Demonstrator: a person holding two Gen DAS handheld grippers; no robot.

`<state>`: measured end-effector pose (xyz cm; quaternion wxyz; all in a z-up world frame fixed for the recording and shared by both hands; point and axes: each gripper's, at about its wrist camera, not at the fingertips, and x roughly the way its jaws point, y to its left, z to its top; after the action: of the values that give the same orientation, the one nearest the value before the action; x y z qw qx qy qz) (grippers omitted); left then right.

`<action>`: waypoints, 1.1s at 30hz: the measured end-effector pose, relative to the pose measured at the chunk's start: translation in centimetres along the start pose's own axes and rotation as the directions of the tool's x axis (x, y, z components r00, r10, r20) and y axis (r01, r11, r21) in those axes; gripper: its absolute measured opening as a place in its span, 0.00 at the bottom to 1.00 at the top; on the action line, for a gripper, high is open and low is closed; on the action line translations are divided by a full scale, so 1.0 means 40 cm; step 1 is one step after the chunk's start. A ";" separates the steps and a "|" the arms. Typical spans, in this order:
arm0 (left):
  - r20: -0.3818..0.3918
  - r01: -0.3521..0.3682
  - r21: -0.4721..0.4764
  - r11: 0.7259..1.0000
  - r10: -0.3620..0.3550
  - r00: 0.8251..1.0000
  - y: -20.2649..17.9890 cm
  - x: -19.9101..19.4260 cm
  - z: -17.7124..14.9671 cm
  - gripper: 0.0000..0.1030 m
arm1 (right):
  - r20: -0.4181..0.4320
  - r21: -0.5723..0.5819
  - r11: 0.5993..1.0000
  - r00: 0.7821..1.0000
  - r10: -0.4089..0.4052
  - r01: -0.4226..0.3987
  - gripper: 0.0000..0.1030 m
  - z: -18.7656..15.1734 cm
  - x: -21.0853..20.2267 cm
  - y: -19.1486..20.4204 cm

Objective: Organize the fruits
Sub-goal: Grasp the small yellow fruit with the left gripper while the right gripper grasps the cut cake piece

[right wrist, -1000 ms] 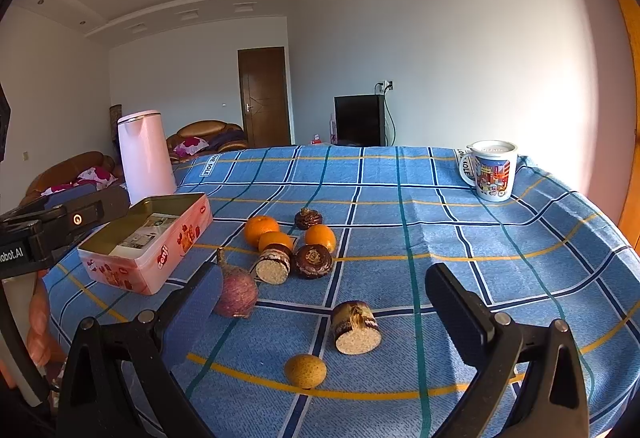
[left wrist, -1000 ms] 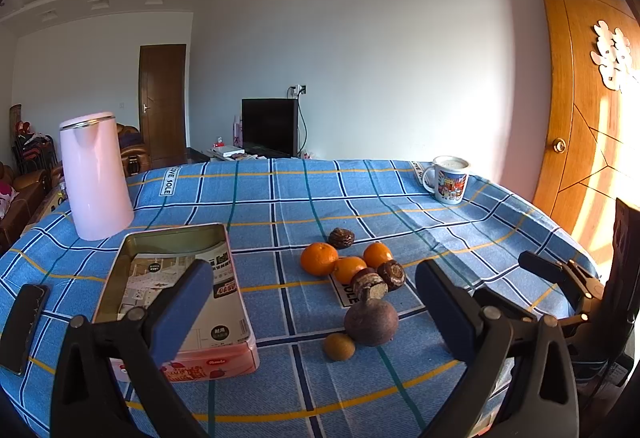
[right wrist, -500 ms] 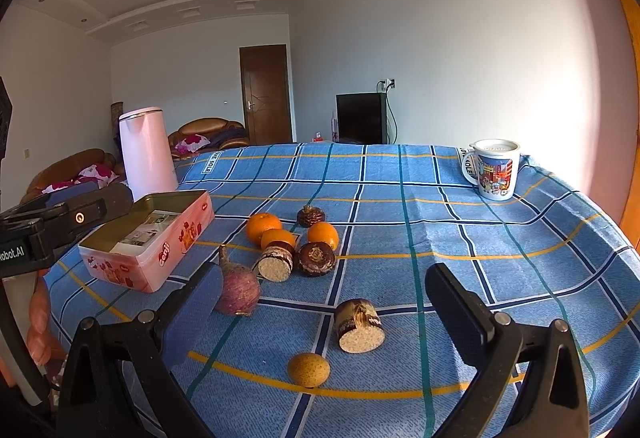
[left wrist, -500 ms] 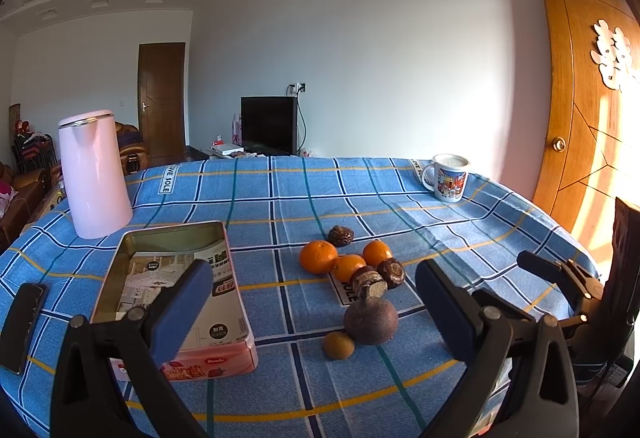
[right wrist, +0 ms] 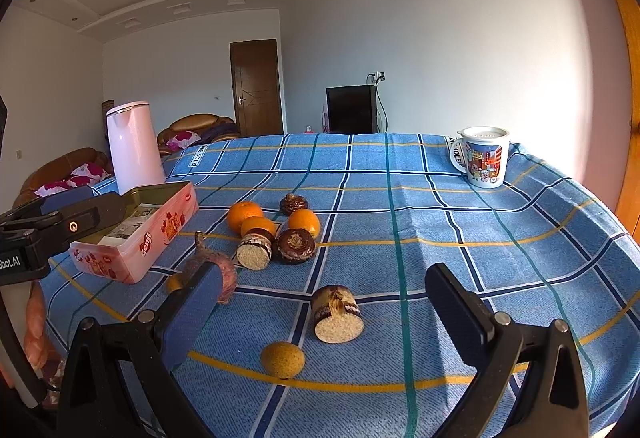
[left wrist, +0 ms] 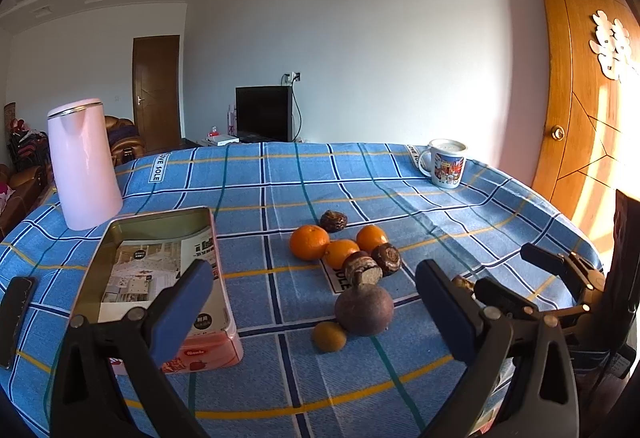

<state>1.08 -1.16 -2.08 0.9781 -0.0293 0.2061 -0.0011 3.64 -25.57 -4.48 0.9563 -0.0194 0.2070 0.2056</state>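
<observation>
Over the last second the right gripper [right wrist: 324,304] had eased nearer the cut brown piece [right wrist: 338,319], jaws spread, empty. The left gripper [left wrist: 314,302] hung likewise released. Every fruit lay right of the pink tin [left wrist: 120,234], none inside; sorting seemed unstarted.

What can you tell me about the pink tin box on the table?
The pink tin box is a rectangular metal tin, open with no lid in view, its inside metallic. Printed paper lies flat in it. Its pink outer walls carry red pictures and lettering. It rests flat on the blue checked tablecloth, near the pink kettle, left of the fruits, touching none.
</observation>
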 end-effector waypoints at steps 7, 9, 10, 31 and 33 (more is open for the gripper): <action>-0.034 0.043 0.010 0.999 -0.042 0.999 -0.023 0.023 -0.020 1.00 | -0.029 0.034 0.999 0.999 -0.020 0.021 0.99 -0.010 0.021 -0.052; -0.046 0.060 0.012 0.998 -0.060 0.997 -0.031 0.030 -0.026 1.00 | -0.043 0.049 0.999 0.999 -0.015 0.017 0.99 -0.013 0.031 -0.064; -0.054 0.071 0.012 0.997 -0.071 0.996 -0.035 0.033 -0.028 1.00 | -0.054 0.051 0.999 0.998 -0.016 0.019 0.98 -0.014 0.040 -0.069; -0.222 0.240 0.101 0.966 -0.213 0.952 -0.186 0.117 -0.068 0.91 | -0.096 0.141 0.982 0.985 0.140 -0.126 0.34 -0.035 0.052 -0.125; -0.255 0.265 0.121 0.957 -0.228 0.940 -0.218 0.132 -0.075 0.82 | -0.072 0.143 0.983 0.990 0.124 -0.113 0.34 -0.036 0.028 -0.141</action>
<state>4.79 -10.09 -6.45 0.9377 0.0205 0.3158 -0.1432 6.28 -30.47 -6.53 0.9322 0.0510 0.2600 0.2464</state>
